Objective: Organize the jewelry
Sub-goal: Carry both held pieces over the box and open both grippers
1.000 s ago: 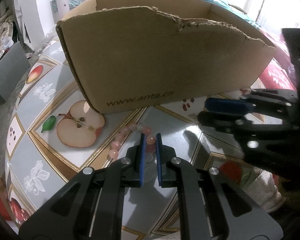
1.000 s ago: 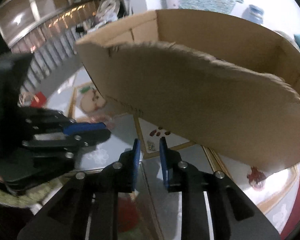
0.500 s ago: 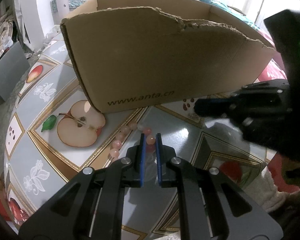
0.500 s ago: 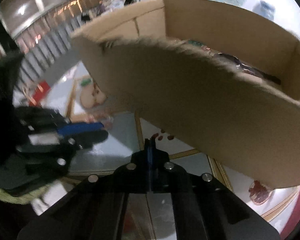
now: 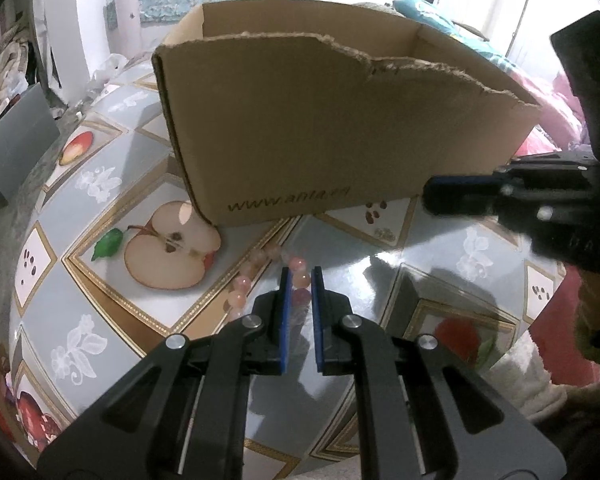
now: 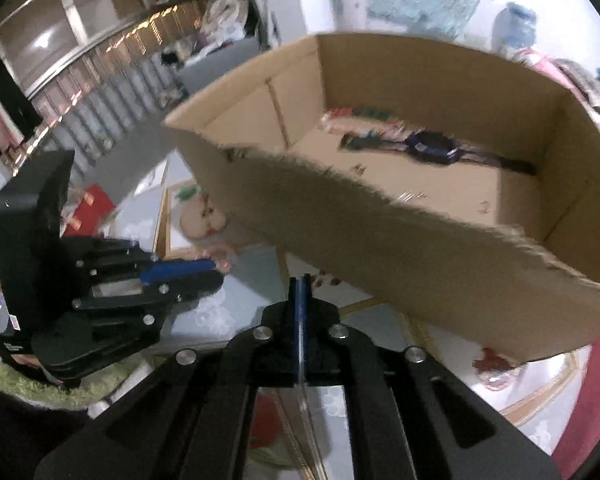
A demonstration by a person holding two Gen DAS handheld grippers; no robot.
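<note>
**Bead bracelet pinched on table, box in front**

Left gripper points down at the tabletop; its blue pads are clenched on a pink bead bracelet. One bead sits between the pad tips, and the rest of the strand curves off to the left across the glossy patterned tablecloth, ending just beside the printed half-apple motif. The bracelet lies on the table, near the front wall of the cardboard box but outside it.

Right gripper hangs beside the left one, over the table and short of the box front. In its own view the blue pads stand almost together, only a thin slit between them, nothing caught there; the jaws are just parting. From the left wrist view the right gripper shows side-on at the right edge, tip near the lower right corner of the box.

Box: torn front rim, open top. Inside, seen from the right wrist view, a dark wristwatch lies along the back part of the floor, with some blurred coloured items behind it near the rear wall; what they are I cannot tell.
</note>
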